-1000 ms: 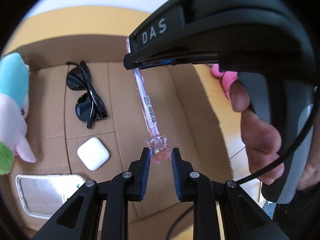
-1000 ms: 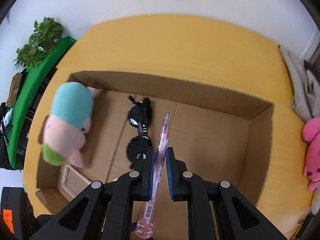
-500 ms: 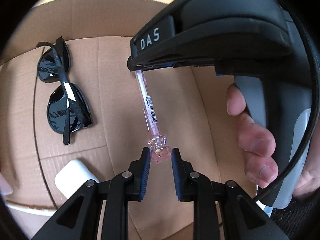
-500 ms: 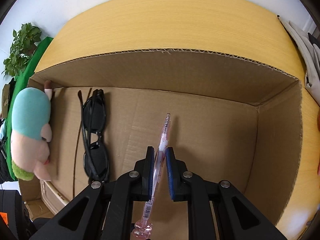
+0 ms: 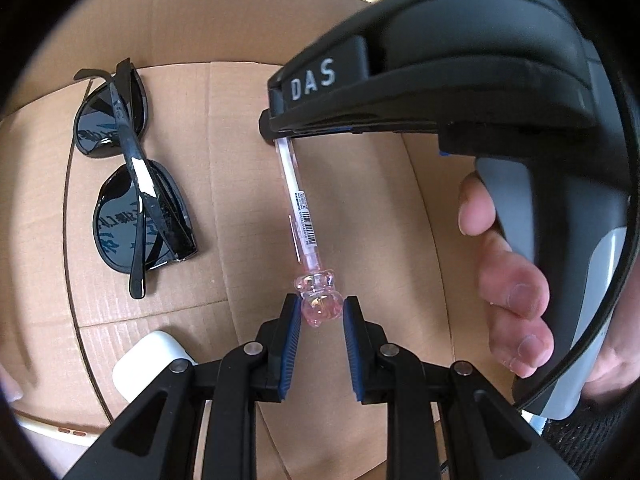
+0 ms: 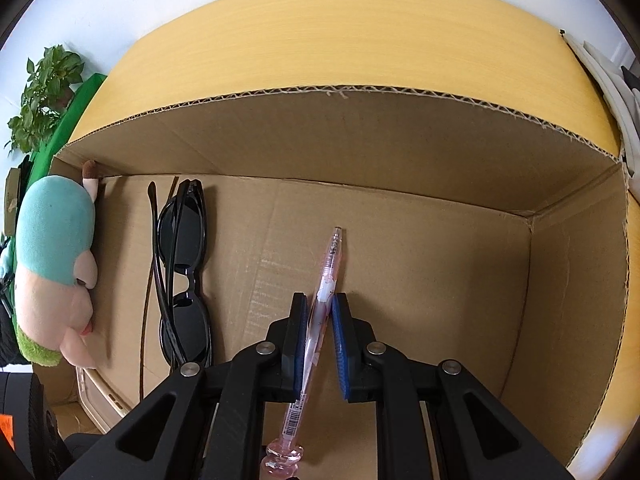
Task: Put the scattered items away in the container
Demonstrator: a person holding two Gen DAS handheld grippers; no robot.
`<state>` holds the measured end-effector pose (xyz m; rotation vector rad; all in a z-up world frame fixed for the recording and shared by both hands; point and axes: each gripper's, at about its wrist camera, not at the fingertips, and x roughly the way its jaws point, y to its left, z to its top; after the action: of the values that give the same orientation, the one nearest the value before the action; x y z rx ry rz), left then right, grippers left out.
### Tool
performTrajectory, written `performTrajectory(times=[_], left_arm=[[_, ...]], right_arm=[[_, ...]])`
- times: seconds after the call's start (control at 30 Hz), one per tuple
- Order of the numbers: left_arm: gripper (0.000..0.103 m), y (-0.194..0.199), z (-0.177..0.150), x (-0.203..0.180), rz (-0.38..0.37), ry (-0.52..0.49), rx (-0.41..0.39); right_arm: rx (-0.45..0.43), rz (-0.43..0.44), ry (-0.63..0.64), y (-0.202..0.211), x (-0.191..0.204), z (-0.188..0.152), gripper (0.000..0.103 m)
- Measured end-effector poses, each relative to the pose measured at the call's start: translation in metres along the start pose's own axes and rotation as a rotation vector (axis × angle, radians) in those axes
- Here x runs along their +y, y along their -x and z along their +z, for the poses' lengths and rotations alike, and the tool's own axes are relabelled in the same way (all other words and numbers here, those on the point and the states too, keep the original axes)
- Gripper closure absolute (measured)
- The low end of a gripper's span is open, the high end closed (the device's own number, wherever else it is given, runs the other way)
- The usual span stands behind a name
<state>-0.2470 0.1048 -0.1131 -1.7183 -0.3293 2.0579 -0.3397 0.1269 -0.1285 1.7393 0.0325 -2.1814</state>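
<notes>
Plush toy (image 6: 56,264): at the far left of the cardboard box (image 6: 400,152), slumped against its left wall; soft and light.
Sunglasses (image 5: 132,184): folded, flat on the box floor, right of the plush and well apart from the pen.
White case (image 5: 148,364): small and rounded, on the floor nearer the camera than the sunglasses in the left wrist view.
Pink pen (image 5: 300,208): inside the box, above the floor at the middle, held at both ends; whether its tip touches the cardboard I cannot tell.
Left gripper (image 5: 320,316): fingers (image 5: 291,332) clenched lightly on the clear pink charm at the pen's tail end.
Right gripper (image 6: 320,316): fingers (image 6: 299,336) clamped on the pen's barrel, towards the tip half (the tip pokes out beyond them).
Handling: the pen looks light, stiff and slick plastic; the knobbly charm is a poor hold and probably the fragile part, so the straight barrel is the better place to grip.
Next, by my reading: lower it flat onto bare floor right of the sunglasses, then let go at both ends.
Worktop (image 6: 360,32): yellow wood, carrying the box.
</notes>
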Motion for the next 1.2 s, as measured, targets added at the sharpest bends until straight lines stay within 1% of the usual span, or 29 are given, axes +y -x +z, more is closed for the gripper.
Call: performTrajectory(times=[0.03,0.1,0.13,0.17,0.2,0.23,0.33,0.4,0.5,0.53,0.57,0.6,0.67,0.7,0.73,0.77,0.8,0.83,0.87,0.9,0.93,0.97,1.03,1.07,1.1,1.2], left_arm=[[0.081,0.0,-0.001,0.001,0.0,0.008,-0.004],[0.072,0.002,-0.002,0.0,0.006,0.015,-0.018],[0.064,0.004,-0.003,0.0,0.006,0.017,-0.028],[0.059,0.007,-0.004,-0.001,0.004,0.019,-0.04],[0.059,0.01,-0.005,-0.002,0.003,0.015,-0.05],[0.058,0.011,-0.006,-0.005,0.006,0.005,-0.055],[0.058,0.018,-0.011,-0.012,0.026,-0.022,-0.073],[0.058,0.025,-0.018,-0.018,0.035,-0.044,-0.097],[0.058,0.045,-0.033,-0.028,0.069,-0.085,-0.171],[0.058,0.055,-0.042,-0.031,0.087,-0.095,-0.213],[0.054,0.064,-0.05,-0.033,0.111,-0.104,-0.25],[0.051,0.076,-0.06,-0.037,0.147,-0.113,-0.299],[0.039,0.104,-0.079,-0.033,0.213,-0.115,-0.4],[0.036,0.115,-0.086,-0.033,0.243,-0.114,-0.445],[0.029,0.126,-0.087,-0.033,0.271,-0.111,-0.483],[0.023,0.139,-0.095,-0.029,0.303,-0.102,-0.522],[0.023,0.151,-0.103,-0.024,0.327,-0.085,-0.556],[0.023,0.163,-0.107,-0.017,0.339,-0.061,-0.587],[0.023,0.172,-0.119,-0.015,0.348,-0.033,-0.62],[0.022,0.178,-0.134,-0.015,0.356,-0.02,-0.638],[0.021,0.181,-0.138,-0.012,0.365,-0.016,-0.648],[0.021,0.184,-0.124,-0.007,0.371,-0.007,-0.658],[0.021,0.197,-0.139,-0.001,0.392,0.019,-0.681],[0.021,0.204,-0.15,-0.003,0.4,0.022,-0.689],[0.021,0.212,-0.162,-0.008,0.413,0.025,-0.697],[0.021,0.217,-0.182,-0.002,0.446,0.033,-0.711]], right_arm=[[-0.003,0.004,-0.002,0.0,0.0,-0.002,0.089],[-0.008,0.023,-0.014,0.004,-0.001,-0.003,0.082],[-0.013,0.035,-0.017,0.005,-0.001,-0.004,0.065],[-0.023,0.037,-0.019,0.007,-0.001,-0.005,0.044],[-0.036,0.034,-0.018,0.009,-0.001,-0.006,0.037],[-0.049,0.032,-0.016,0.012,-0.001,-0.008,0.035],[-0.074,0.045,-0.025,0.022,-0.001,-0.012,0.035],[-0.1,0.037,-0.023,0.035,0.0,-0.017,0.034],[-0.156,0.053,-0.004,0.067,0.003,-0.027,0.031],[-0.177,0.062,-0.002,0.077,0.005,-0.033,0.026],[-0.199,0.068,0.002,0.088,0.008,-0.041,0.021],[-0.229,0.07,0.008,0.099,0.013,-0.051,0.019],[-0.286,0.068,0.026,0.124,0.026,-0.074,0.013],[-0.306,0.07,0.04,0.134,0.03,-0.085,0.011],[-0.328,0.073,0.057,0.145,0.036,-0.098,0.009],[-0.359,0.078,0.079,0.157,0.046,-0.118,0.008],[-0.378,0.08,0.091,0.165,0.041,-0.136,0.007],[-0.395,0.081,0.098,0.171,0.048,-0.15,0.006],[-0.413,0.079,0.096,0.173,0.057,-0.164,0.006],[-0.438,0.072,0.071,0.176,0.065,-0.179,0.005],[-0.453,0.061,0.054,0.176,0.073,-0.191,0.005],[-0.464,0.049,0.048,0.178,0.076,-0.202,0.005],[-0.494,-0.016,0.032,0.176,0.082,-0.228,0.005],[-0.495,-0.051,0.022,0.173,0.086,-0.24,0.005],[-0.487,-0.057,0.018,0.171,0.088,-0.246,0.005],[-0.472,-0.065,-0.01,0.165,0.09,-0.265,0.005]])
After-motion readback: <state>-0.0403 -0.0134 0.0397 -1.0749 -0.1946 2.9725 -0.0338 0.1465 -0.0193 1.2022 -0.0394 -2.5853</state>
